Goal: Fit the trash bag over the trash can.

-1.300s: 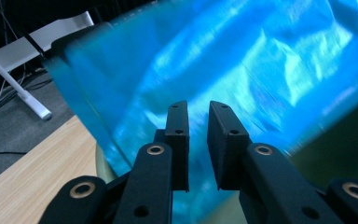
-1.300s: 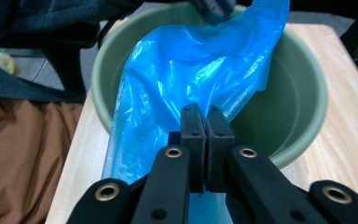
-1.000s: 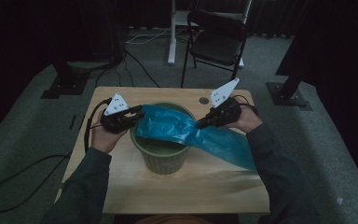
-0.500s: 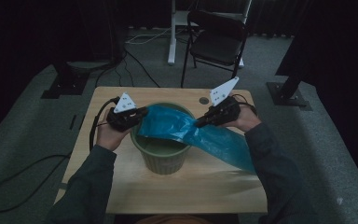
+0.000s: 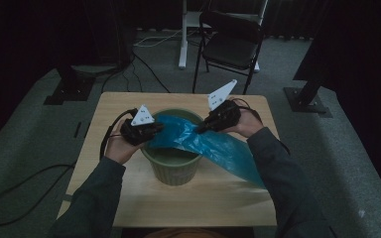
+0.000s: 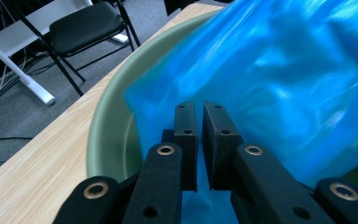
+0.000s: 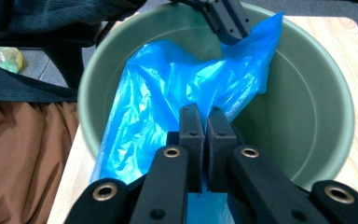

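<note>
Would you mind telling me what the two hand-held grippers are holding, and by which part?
Both hold the blue plastic bag over the green bucket: the left hand-held gripper and the right hand-held gripper each pinch its rumpled edge above the bucket's opening.

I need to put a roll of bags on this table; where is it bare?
Bare wood runs along the table's near edge in front of the green bin, and at its far left corner. The middle is crowded: bin, blue bag, both grippers.

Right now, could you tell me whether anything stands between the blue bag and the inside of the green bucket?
Nothing visible does. The blue bag is pinched by the left gripper and the right gripper over the open green bucket, whose inside looks empty.
</note>
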`<state>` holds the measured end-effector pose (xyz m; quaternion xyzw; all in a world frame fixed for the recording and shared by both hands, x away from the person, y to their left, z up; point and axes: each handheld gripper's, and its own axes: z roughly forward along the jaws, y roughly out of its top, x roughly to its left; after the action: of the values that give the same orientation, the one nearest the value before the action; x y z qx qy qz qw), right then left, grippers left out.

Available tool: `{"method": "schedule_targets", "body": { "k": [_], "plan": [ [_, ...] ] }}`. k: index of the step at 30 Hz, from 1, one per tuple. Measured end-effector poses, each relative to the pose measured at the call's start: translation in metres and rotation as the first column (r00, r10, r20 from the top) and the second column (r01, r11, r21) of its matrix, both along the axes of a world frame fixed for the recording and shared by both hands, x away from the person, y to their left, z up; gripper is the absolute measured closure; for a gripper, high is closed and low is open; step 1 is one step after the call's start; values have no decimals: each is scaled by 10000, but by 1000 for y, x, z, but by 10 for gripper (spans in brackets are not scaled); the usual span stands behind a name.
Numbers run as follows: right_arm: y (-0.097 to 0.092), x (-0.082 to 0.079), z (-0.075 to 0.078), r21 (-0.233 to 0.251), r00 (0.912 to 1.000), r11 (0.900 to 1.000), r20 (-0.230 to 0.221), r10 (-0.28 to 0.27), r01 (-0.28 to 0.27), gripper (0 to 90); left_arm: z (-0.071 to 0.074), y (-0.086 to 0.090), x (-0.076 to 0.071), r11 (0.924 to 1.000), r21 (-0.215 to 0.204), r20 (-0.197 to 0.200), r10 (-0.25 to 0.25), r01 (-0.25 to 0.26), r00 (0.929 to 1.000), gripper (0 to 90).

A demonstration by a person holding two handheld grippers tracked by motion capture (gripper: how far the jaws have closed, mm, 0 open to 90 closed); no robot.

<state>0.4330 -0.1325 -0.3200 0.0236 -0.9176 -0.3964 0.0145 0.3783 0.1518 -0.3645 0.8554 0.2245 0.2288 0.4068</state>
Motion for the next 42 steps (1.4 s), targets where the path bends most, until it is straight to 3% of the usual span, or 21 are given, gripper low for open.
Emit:
{"method": "schedule_targets", "body": {
  "k": [9, 15, 20, 22, 25, 29, 34, 42],
  "plan": [
    [22, 10, -13, -348, 9993, 9987, -109, -364, 360, 877, 9, 1, -12, 9956, -589, 69, -733, 736, 9973, 737],
    [23, 15, -14, -343, 9971, 9967, -164, -746, 740, 876, 12, -2, -23, 9863, -754, 112, -1465, 1469, 9891, 652],
    [24, 17, -14, -141, 9964, 9965, -203, -826, 824, 873, 11, -12, -23, 9787, -722, -68, -1932, 1923, 9811, 609],
    [24, 17, -14, -71, 9961, 9962, -176, -868, 867, 867, 9, -18, -22, 9825, -478, -95, -1809, 1802, 9835, 623],
    [24, 17, -13, 25, 9956, 9957, -148, -923, 923, 843, 6, -25, -21, 9871, -32, -118, -1599, 1598, 9871, 763],
    [20, 14, -11, -87, 9943, 9943, 57, -1064, 1064, 741, 3, -29, -20, 9885, 135, -171, -1502, 1504, 9885, 885],
    [9, 9, -2, 166, 9921, 9921, 112, -1248, 1246, 659, 3, -28, -20, 9920, 147, -40, -1257, 1258, 9921, 895],
    [-14, -7, 8, 162, 9864, 9871, 381, -1597, 1592, 614, 3, -21, -20, 9947, 35, 30, -1028, 1028, 9947, 895]
  ]
}}
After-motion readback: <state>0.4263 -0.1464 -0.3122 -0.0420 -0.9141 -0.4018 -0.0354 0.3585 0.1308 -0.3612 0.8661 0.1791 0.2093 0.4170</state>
